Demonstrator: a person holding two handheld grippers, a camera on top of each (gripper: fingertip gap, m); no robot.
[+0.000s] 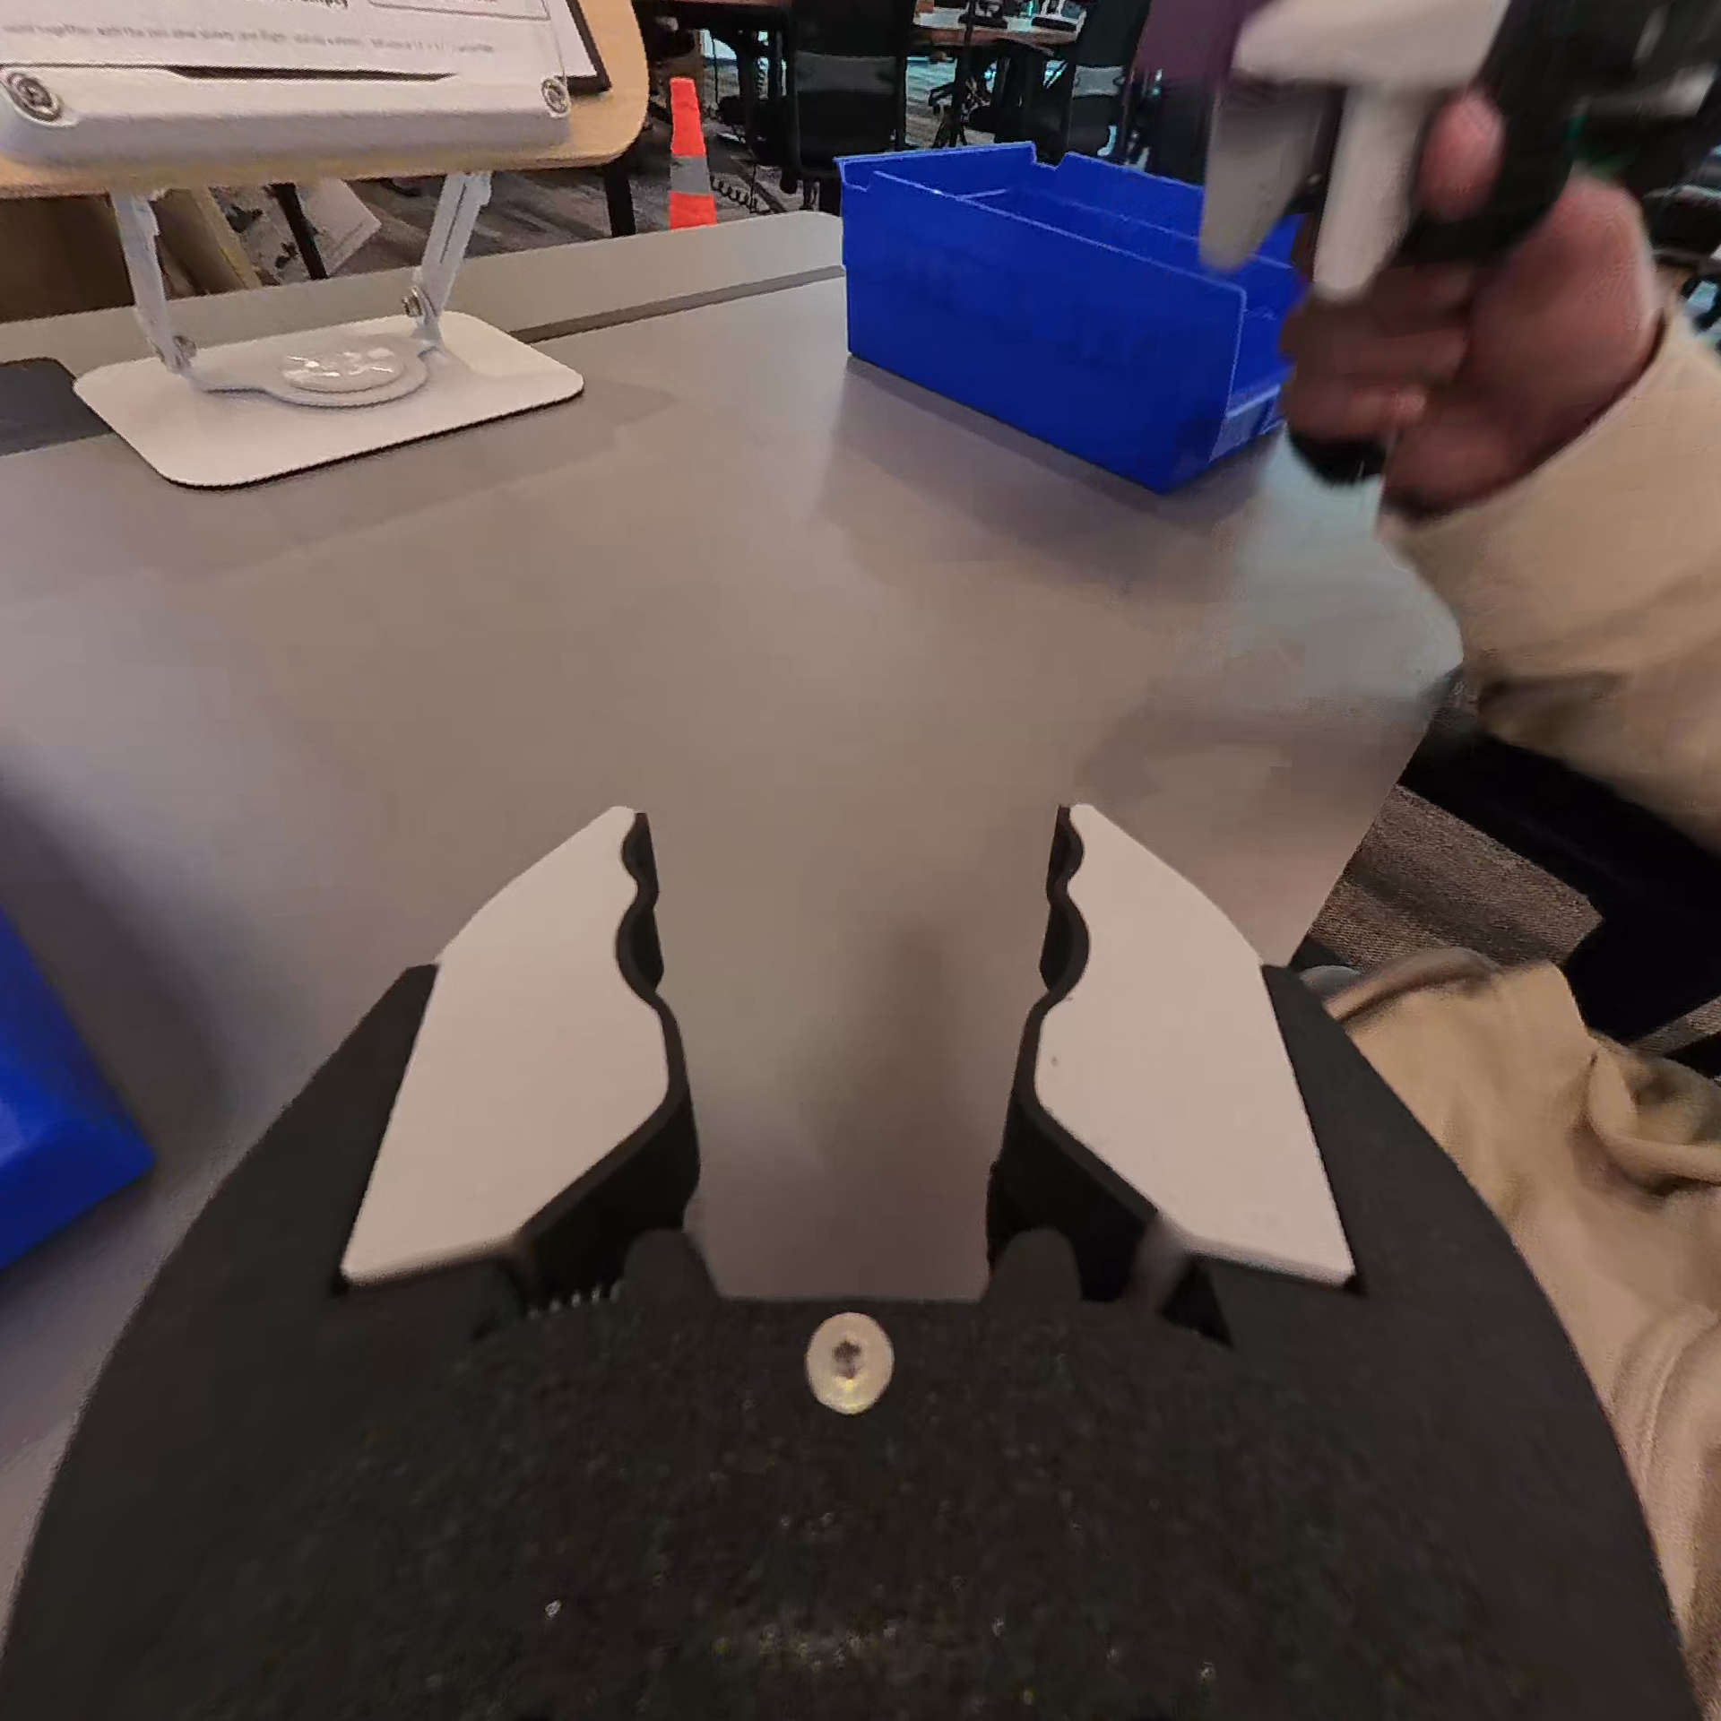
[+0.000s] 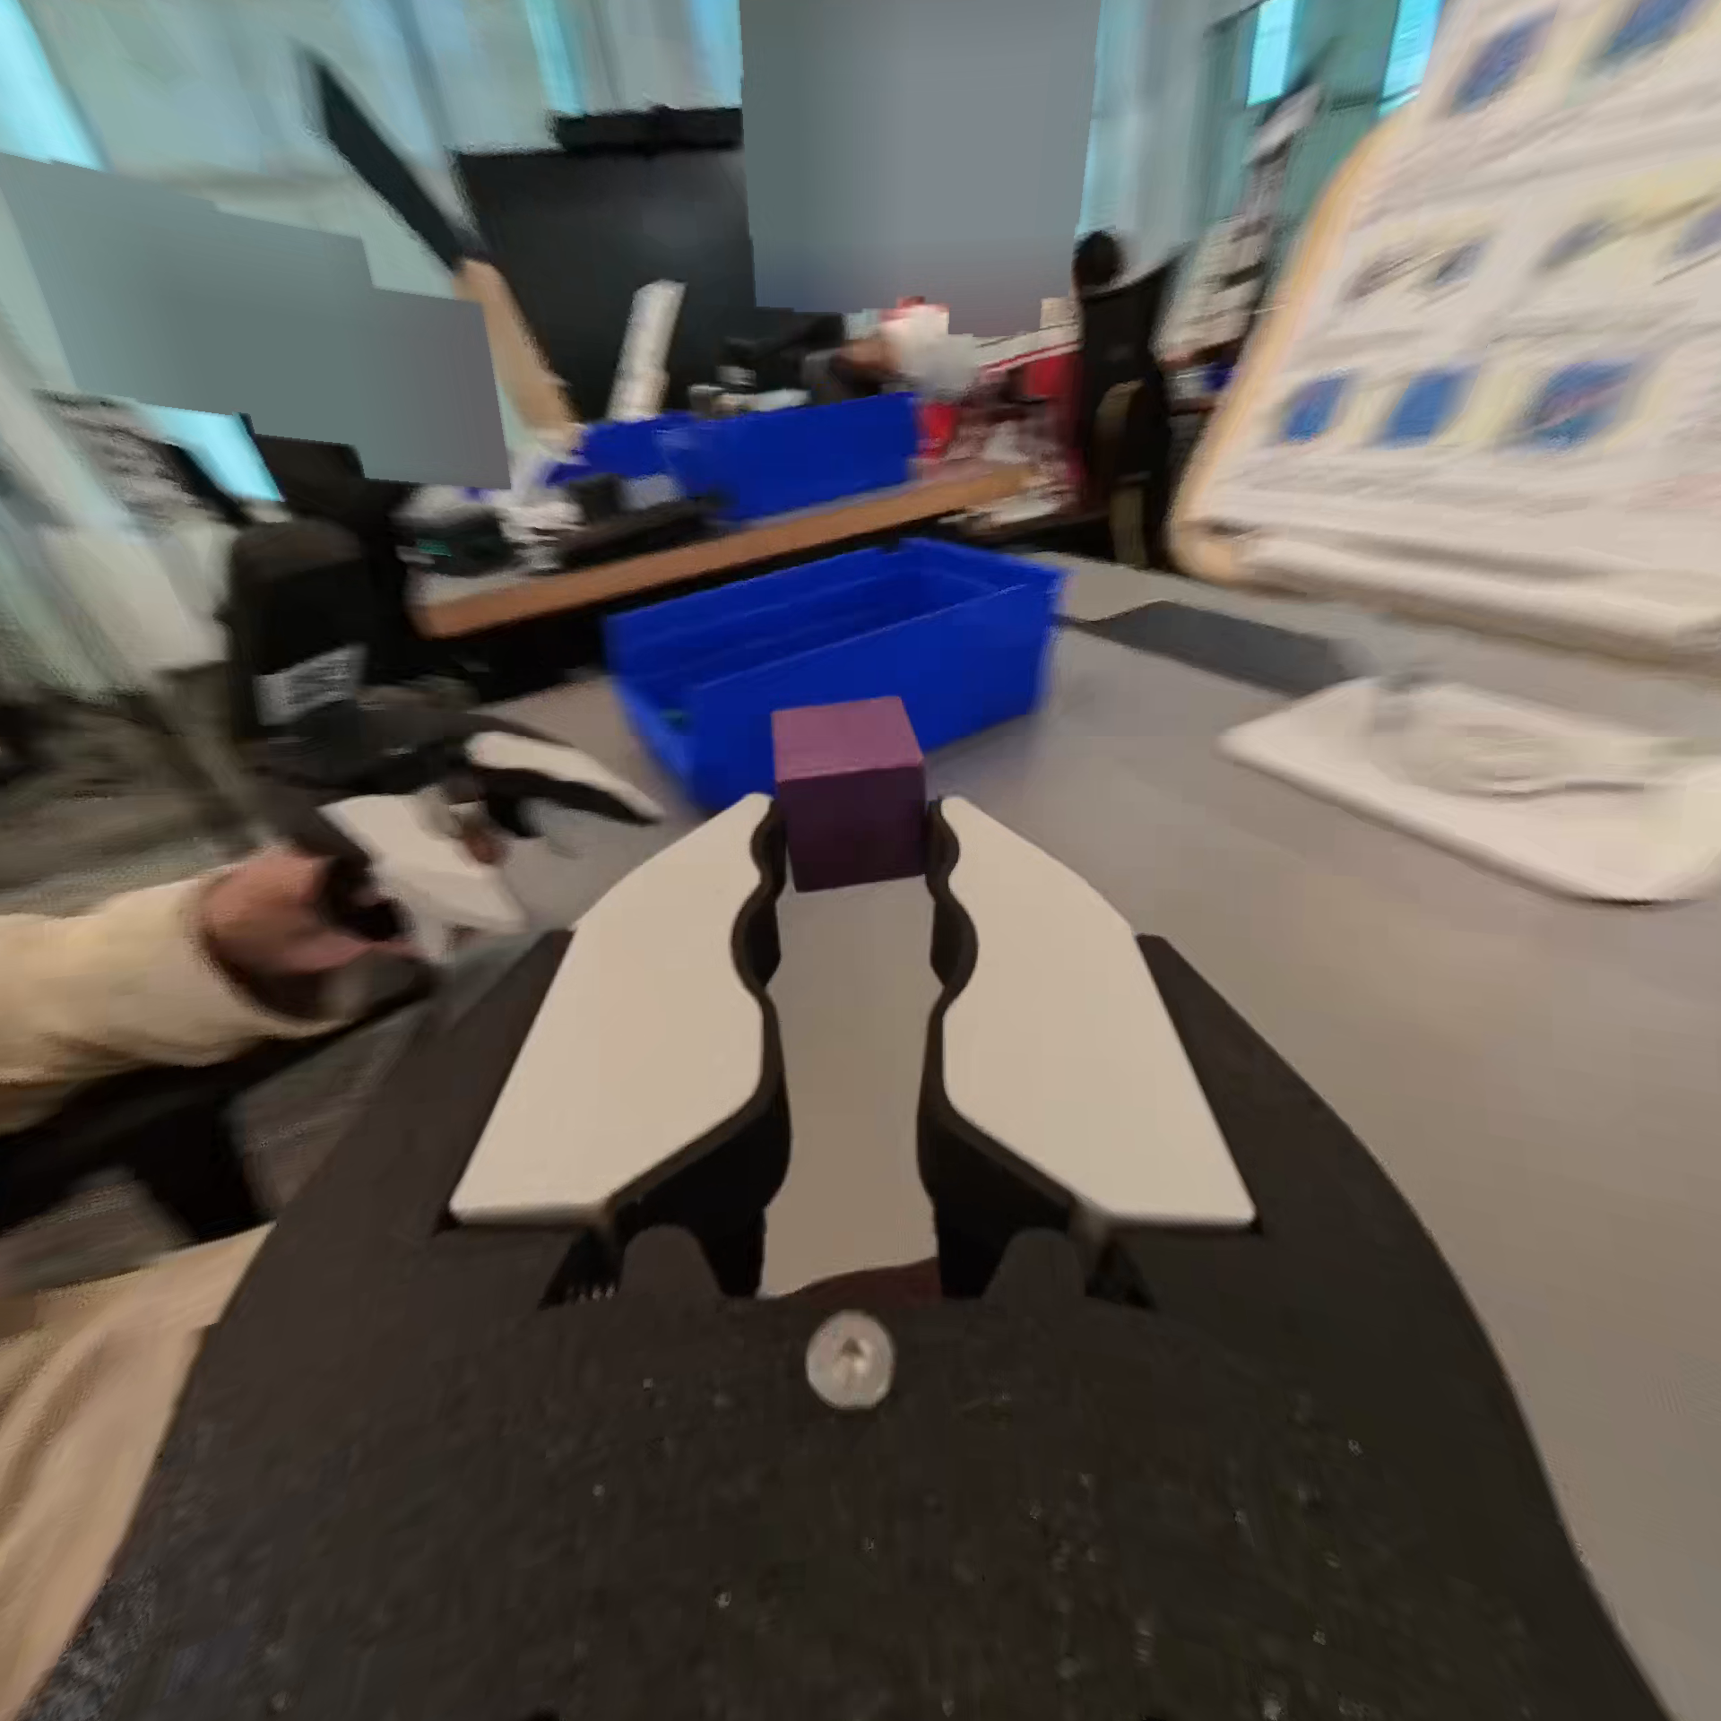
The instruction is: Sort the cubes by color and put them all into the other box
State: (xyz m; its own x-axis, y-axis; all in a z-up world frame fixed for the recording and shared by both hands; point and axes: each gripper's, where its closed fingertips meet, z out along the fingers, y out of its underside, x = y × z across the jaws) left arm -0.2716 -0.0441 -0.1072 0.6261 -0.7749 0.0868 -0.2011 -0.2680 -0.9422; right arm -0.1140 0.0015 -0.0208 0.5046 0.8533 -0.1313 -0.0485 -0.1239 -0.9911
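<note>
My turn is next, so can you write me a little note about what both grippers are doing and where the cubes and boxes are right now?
Right gripper: jaws shut on the purple cube, held up off the table.
Left gripper: jaws open, nothing in them, low over bare table.
Boxes: one blue box sits ahead of the held cube. In the left wrist view a blue box stands far right, and another blue box corner shows at the left edge.
Done: purple cube picked up.
Left: drop it into the target box. Other cubes are not visible, so check both boxes.
</note>
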